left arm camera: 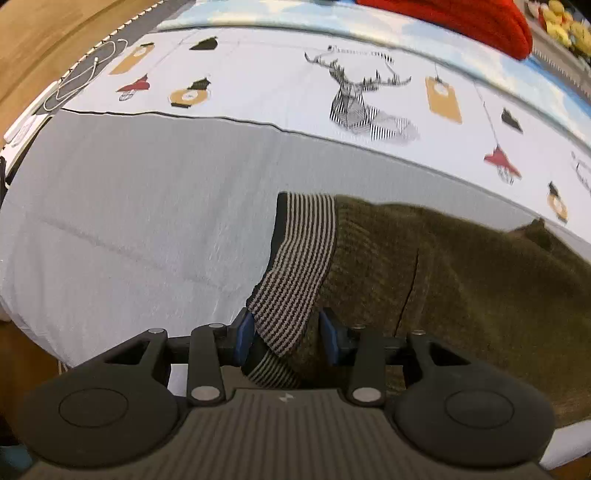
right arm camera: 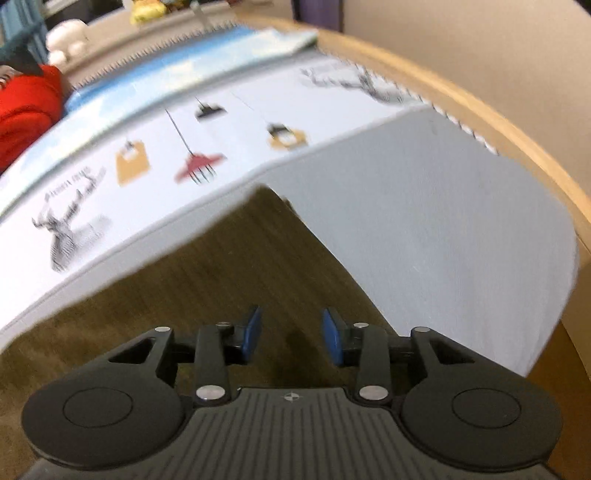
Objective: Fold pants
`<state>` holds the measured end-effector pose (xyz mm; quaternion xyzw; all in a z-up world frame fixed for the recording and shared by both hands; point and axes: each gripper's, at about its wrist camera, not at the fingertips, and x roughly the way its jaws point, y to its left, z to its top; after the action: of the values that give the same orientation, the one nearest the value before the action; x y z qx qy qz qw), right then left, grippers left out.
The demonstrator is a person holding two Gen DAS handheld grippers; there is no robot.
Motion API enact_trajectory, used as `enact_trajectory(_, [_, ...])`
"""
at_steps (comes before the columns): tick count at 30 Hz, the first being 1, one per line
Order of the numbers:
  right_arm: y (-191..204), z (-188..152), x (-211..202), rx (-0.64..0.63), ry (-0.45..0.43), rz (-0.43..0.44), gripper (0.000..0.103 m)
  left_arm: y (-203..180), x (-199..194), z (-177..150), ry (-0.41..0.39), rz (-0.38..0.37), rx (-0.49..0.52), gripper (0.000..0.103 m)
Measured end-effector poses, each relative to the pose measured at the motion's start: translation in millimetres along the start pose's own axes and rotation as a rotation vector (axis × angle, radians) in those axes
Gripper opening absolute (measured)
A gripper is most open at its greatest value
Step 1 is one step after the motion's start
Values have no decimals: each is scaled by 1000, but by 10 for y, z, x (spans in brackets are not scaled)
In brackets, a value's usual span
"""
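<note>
Olive-green knit pants (left arm camera: 461, 295) lie on the grey sheet (left arm camera: 129, 221) of a bed. Their striped brown-and-beige waistband (left arm camera: 303, 258) is turned up at the left end. My left gripper (left arm camera: 287, 332) points down at that end, and the waistband lies in the gap between the blue pads (left arm camera: 245, 334). The pads stand apart and do not pinch it. In the right wrist view the pants (right arm camera: 240, 266) spread under my right gripper (right arm camera: 291, 334). It is open, hovering over the cloth with nothing between its fingers.
A white duvet (left arm camera: 277, 81) printed with deer and lamps lies beyond the pants. A red garment (left arm camera: 461, 18) sits at the far edge. A white charging cable (left arm camera: 81, 74) lies at the left. The wooden bed frame (right arm camera: 480, 107) curves around the right side.
</note>
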<state>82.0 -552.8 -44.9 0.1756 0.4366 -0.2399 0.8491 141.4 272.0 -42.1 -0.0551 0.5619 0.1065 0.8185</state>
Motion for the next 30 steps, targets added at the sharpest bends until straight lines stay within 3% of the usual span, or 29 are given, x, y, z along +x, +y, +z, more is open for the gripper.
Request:
enact_trajectory(3, [86, 33, -87, -3, -44, 49, 39, 35, -86, 14, -54, -8, -32, 44])
enact_trajectory(7, [492, 120, -127, -53, -86, 110, 39, 69, -267, 73, -159, 28, -21, 44])
enact_trajectory(11, [876, 172, -232, -109, -123, 177, 39, 11, -299, 101, -198, -46, 12, 43])
enact_trajectory(13, [1053, 185, -307, -131, -137, 222, 35, -63, -217, 75, -161, -56, 74, 42])
enact_trajectory(14, [1169, 190, -334, -144, -145, 249, 30, -113, -117, 48, -108, -22, 122, 42])
enact_trajectory(16, [1404, 193, -352, -181, -156, 304, 12, -162, 143, -43, 27, 90, 203, 41])
enact_trajectory(17, [1521, 184, -369, -201, -161, 328, 11, -146, 190, -66, 51, 84, 203, 41])
enact_trajectory(23, [2260, 81, -419, -308, -146, 458, 10, 11, 185, -28, 66, 27, 120, 45])
enact_trajectory(30, [3124, -155, -400, -443, -90, 585, 10, 69, 201, -6, 72, 21, 105, 53])
